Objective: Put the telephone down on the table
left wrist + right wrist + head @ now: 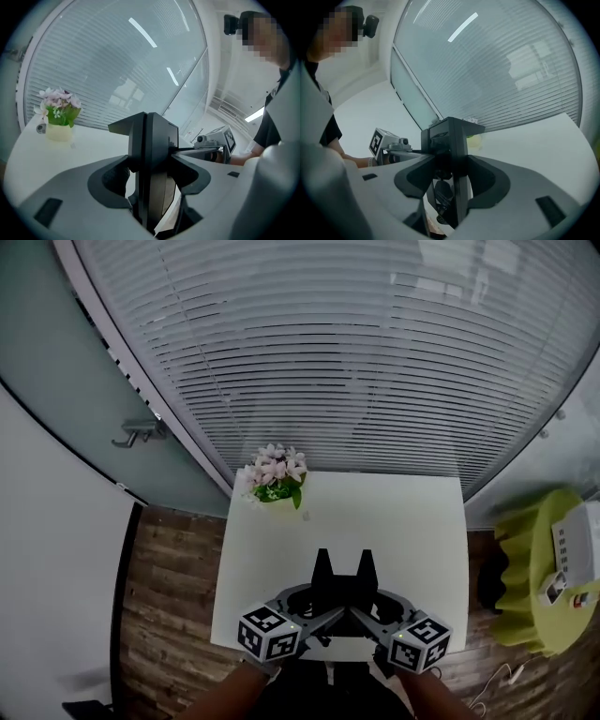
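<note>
- Left gripper and right gripper hover side by side over the table, jaws closed on nothing
- No telephone shows; this looks like a ready pose

Pale blinds cover the wide window ahead of me; my white tabletop stands on a plank floor, a green side table to my right.

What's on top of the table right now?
A pot of pink flowers stands at the far left corner of the table. The left gripper and right gripper cover the near edge; what's there can't be seen.
</note>
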`<act>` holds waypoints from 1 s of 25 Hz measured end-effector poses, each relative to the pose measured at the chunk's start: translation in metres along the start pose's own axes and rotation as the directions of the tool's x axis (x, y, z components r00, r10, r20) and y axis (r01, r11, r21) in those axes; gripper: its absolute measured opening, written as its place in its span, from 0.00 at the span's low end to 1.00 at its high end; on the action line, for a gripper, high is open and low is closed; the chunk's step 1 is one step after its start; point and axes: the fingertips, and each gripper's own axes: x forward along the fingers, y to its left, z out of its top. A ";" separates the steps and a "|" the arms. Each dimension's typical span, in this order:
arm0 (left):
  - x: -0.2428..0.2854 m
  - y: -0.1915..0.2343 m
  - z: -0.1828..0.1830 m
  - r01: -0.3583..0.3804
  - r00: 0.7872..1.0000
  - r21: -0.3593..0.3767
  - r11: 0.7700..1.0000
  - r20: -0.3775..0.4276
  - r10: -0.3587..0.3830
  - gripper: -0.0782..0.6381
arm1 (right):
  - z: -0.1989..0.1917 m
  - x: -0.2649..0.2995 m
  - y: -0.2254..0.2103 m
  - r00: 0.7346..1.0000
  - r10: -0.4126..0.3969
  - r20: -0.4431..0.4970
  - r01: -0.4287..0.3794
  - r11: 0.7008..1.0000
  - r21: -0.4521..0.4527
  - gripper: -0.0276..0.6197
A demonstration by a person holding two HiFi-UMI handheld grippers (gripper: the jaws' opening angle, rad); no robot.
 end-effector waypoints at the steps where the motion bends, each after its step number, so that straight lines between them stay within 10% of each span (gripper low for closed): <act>1: 0.005 0.007 -0.001 0.007 1.000 -0.010 1.000 -0.004 -0.007 0.50 | -0.002 0.005 -0.006 1.000 -0.009 0.000 0.009 1.000 0.017 0.39; 25: 0.105 0.123 -0.048 0.023 0.990 -0.165 0.986 -0.131 -0.045 0.50 | -0.046 0.088 -0.135 0.991 -0.070 -0.117 0.092 0.976 0.198 0.39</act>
